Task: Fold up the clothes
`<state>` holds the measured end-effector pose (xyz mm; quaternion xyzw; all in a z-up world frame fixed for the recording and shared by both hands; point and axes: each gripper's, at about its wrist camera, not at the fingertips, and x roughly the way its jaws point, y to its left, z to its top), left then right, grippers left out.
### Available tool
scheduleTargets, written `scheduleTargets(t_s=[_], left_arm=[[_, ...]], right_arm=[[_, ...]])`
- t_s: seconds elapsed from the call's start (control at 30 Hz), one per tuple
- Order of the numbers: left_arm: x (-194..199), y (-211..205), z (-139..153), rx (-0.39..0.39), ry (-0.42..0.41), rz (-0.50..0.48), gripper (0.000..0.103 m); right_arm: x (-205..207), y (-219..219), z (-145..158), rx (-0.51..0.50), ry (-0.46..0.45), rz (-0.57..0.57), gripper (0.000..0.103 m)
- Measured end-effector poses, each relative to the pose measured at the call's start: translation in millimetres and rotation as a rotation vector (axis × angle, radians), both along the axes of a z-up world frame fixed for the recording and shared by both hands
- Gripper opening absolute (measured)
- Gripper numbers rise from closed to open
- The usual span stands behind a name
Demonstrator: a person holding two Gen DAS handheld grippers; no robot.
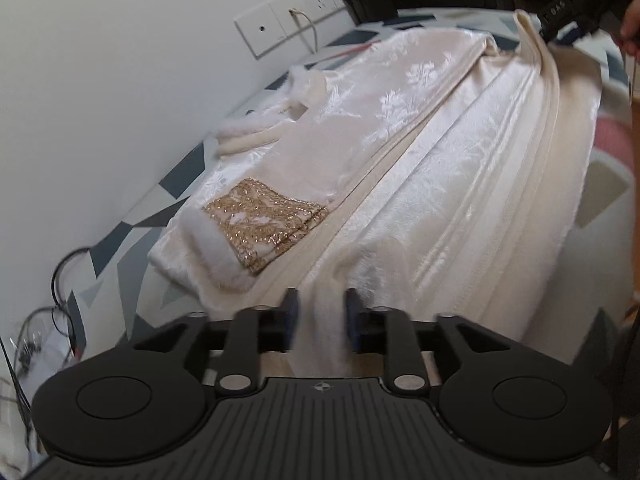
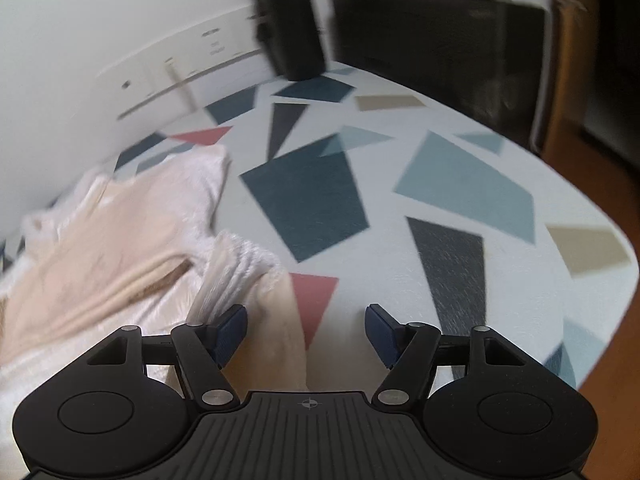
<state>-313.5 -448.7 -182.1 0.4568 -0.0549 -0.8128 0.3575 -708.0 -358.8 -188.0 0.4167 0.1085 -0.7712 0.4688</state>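
Note:
A cream brocade garment (image 1: 400, 152) with fur-trimmed cuffs (image 1: 216, 248) and a gold embroidered patch (image 1: 268, 220) lies spread along the table in the left wrist view. My left gripper (image 1: 320, 314) hangs over its near hem. A fold of white cloth (image 1: 330, 320) runs between the blue pads, and the jaws stand a little apart from it, so the gripper is open. In the right wrist view the garment's far end (image 2: 120, 248) lies bunched at the left. My right gripper (image 2: 306, 332) is wide open, with a cream edge of cloth (image 2: 276, 320) beside its left finger (image 2: 232, 328).
The table wears a cloth with geometric patches (image 2: 360, 208), and its rounded edge (image 2: 600, 280) drops to a wooden floor. A black bottle (image 2: 288, 20) and a black box (image 2: 440, 52) stand at the back. Wall sockets (image 1: 296, 20) and cables (image 1: 60, 280) are on the left. A hand (image 1: 632, 28) shows at top right.

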Motion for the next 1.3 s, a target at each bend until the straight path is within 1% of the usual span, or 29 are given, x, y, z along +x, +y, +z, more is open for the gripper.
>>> scheduleTargets(t_s=[0.07, 0.1, 0.13, 0.17, 0.2, 0.27, 0.3, 0.37, 0.47, 0.5, 0.53, 0.57, 0.6, 0.63, 0.67, 0.8, 0.87, 0.93, 1.0, 1.07, 1.13, 1.17, 1.2, 1.27, 1.3], left_arm=[[-4.5, -6.2, 0.2, -0.011, -0.017, -0.014, 0.054], [-6.2, -10.0, 0.8, -0.004, -0.018, -0.020, 0.053], [-7.0, -14.7, 1.9, 0.029, -0.004, -0.019, 0.046], [-7.4, -19.5, 3.2, 0.075, 0.018, -0.013, 0.007], [-7.0, -22.8, 5.3, 0.104, 0.047, 0.006, 0.007], [-3.5, -25.1, 11.7, 0.130, 0.118, 0.060, 0.006], [1.8, -23.7, 18.2, 0.130, 0.172, 0.094, 0.006], [15.8, -20.5, 34.7, 0.132, 0.301, 0.174, 0.006], [48.4, -19.5, 58.1, 0.137, 0.550, 0.315, 0.006], [60.1, -20.4, 60.6, 0.152, 0.631, 0.372, 0.006], [71.3, -21.3, 61.1, 0.172, 0.704, 0.431, 0.006], [82.4, -22.2, 61.6, 0.191, 0.777, 0.489, 0.006], [90.7, -22.5, 59.2, 0.205, 0.822, 0.539, 0.006], [96.0, -21.3, 54.0, 0.215, 0.829, 0.578, 0.006], [100.6, -19.3, 48.4, 0.226, 0.823, 0.616, 0.006], [119.6, -11.0, 25.2, 0.275, 0.801, 0.763, 0.006], [126.8, -5.6, 11.6, 0.309, 0.788, 0.800, 0.006], [128.8, -2.4, 1.2, 0.336, 0.759, 0.795, 0.007], [124.2, -2.5, -2.4, 0.346, 0.722, 0.749, 0.007], [117.3, -6.2, -3.6, 0.353, 0.679, 0.696, 0.016], [111.5, -14.5, -6.6, 0.379, 0.650, 0.663, 0.026], [108.8, -18.8, -8.3, 0.393, 0.637, 0.649, 0.034], [107.3, -22.8, -10.3, 0.405, 0.632, 0.640, 0.039], [107.5, -30.2, -14.8, 0.438, 0.645, 0.630, 0.042], [108.6, -32.8, -16.3, 0.451, 0.656, 0.629, 0.041]], right_arm=[[3.2, -4.9, 0.3, -0.008, 0.024, 0.029, 0.064], [2.7, -6.8, 0.2, -0.018, 0.021, 0.031, 0.065], [2.1, -8.8, 0.0, -0.027, 0.018, 0.033, 0.066], [0.8, -10.8, -0.8, -0.034, 0.012, 0.033, 0.066], [-0.3, -12.2, -1.6, -0.040, 0.007, 0.036, 0.065], [-1.2, -14.2, -1.9, -0.058, -0.004, 0.050, 0.061], [0.0, -14.2, -0.3, -0.070, -0.003, 0.061, 0.060], [1.8, -12.5, 4.0, -0.109, 0.001, 0.077, 0.060], [4.1, -13.2, 8.1, -0.142, -0.012, 0.100, 0.060], [5.3, -14.7, 8.5, -0.143, -0.016, 0.111, 0.058], [6.4, -16.2, 9.0, -0.144, -0.021, 0.123, 0.042], [7.7, -17.7, 9.5, -0.145, -0.025, 0.133, 0.014], [10.4, -18.5, 9.8, -0.134, -0.025, 0.139, 0.010], [13.2, -19.0, 10.2, -0.126, -0.024, 0.144, 0.010], [16.5, -16.2, 13.2, -0.142, -0.019, 0.136, 0.010], [28.7, 7.8, 36.6, -0.289, -0.065, 0.130, 0.009], [33.6, 17.0, 46.2, -0.316, -0.063, 0.131, 0.010], [32.5, 17.8, 45.5, -0.282, -0.071, 0.128, 0.010], [26.1, 15.8, 39.0, -0.256, -0.086, 0.106, 0.010], [19.7, 13.5, 33.4, -0.236, -0.091, 0.084, 0.010], [15.3, 10.5, 28.9, -0.220, -0.093, 0.069, 0.010], [14.5, 8.3, 26.5, -0.214, -0.098, 0.064, 0.010], [14.0, 6.4, 24.2, -0.212, -0.106, 0.061, 0.010], [15.2, 1.9, 19.9, -0.204, -0.115, 0.064, 0.010], [16.8, -0.9, 17.9, -0.198, -0.117, 0.068, 0.010]])
